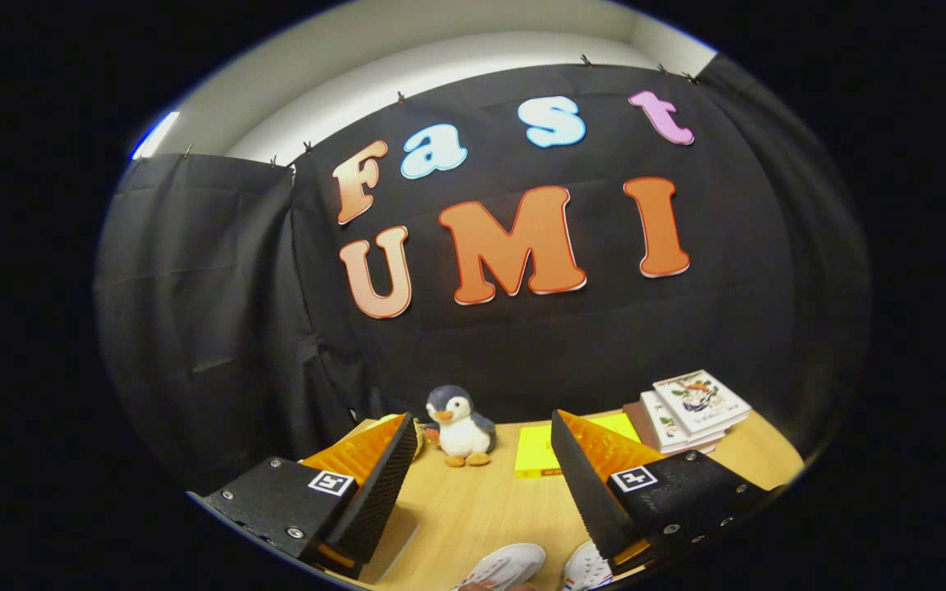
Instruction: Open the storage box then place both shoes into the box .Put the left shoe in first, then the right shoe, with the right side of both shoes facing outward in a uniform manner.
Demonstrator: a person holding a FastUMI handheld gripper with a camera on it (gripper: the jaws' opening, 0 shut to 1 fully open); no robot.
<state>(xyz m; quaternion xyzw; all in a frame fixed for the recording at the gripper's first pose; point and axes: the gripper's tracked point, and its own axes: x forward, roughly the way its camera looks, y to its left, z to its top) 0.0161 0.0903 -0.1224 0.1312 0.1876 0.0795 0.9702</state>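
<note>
My gripper (pixel 485 443) is open, held above the wooden table (pixel 481 509), with nothing between its two black ribbed fingers (pixel 374 484). Below and between the fingers, close to me, the toes of two white shoes show: one (pixel 510 565) to the left and one (pixel 586 566) to the right with coloured stripes on its side. Both are cut off by the near side of the view. I cannot see a storage box for certain.
A plush penguin (pixel 458 427) stands at the back of the table beyond the fingers. A flat yellow item (pixel 547 453) lies to its right. A stack of books (pixel 691 410) sits at the back right. Black cloth walls the booth.
</note>
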